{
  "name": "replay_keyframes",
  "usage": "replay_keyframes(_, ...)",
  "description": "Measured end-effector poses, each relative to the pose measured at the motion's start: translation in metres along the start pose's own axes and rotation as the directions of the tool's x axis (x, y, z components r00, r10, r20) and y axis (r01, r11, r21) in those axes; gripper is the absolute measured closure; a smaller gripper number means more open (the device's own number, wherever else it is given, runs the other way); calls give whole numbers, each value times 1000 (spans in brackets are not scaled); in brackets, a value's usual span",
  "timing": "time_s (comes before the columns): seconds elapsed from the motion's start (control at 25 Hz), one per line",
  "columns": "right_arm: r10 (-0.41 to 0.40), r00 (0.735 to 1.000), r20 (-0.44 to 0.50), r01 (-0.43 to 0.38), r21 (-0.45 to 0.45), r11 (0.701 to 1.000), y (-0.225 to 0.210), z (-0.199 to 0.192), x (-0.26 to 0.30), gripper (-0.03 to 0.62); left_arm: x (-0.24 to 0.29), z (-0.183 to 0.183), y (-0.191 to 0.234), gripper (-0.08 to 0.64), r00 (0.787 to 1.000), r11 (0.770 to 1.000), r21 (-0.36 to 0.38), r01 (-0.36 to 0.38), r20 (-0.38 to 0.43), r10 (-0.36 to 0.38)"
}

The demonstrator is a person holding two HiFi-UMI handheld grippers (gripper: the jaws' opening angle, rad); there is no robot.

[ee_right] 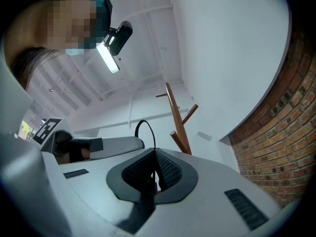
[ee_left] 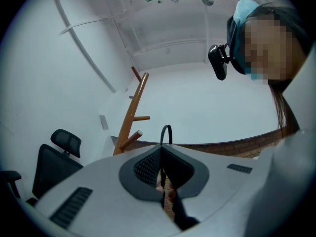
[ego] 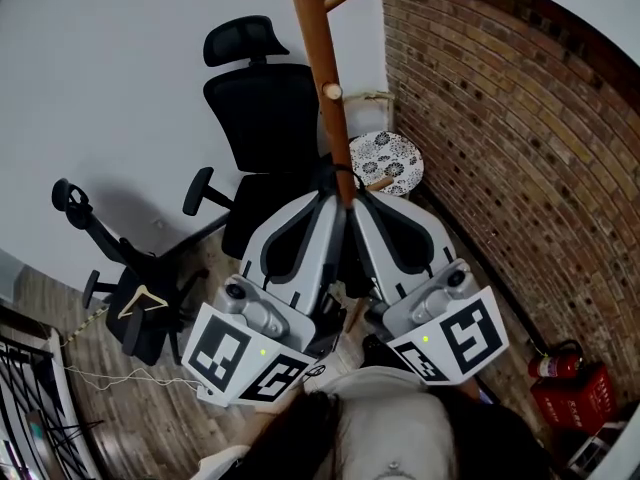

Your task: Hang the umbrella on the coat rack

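Umbrella strap, seemingly, between jaws of left gripper and right gripper

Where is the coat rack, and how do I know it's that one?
Find the brick wall on the right, then the corner where it meets the white wall. The coat rack stands there, between the black office chair and a round flowery-patterned disc. It is the only tall orange-brown wooden pole with pegs sticking out.
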State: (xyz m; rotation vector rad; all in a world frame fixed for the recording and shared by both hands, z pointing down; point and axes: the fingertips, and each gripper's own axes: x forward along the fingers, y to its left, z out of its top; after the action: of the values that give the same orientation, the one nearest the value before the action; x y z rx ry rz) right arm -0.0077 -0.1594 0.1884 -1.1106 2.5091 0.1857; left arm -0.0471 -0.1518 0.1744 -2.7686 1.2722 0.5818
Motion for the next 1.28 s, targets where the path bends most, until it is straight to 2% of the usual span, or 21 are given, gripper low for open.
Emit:
replay_keyframes(0.64,30,999,13,-30,20,999,-28,-10,44,557,32,1,39,552,1000,999,19,-30,8,29)
replay_keyframes(1.28,42,999,31,-43,41,998,-48,-9,63,557,56,4,55,552,999,999,24,-43,10,43)
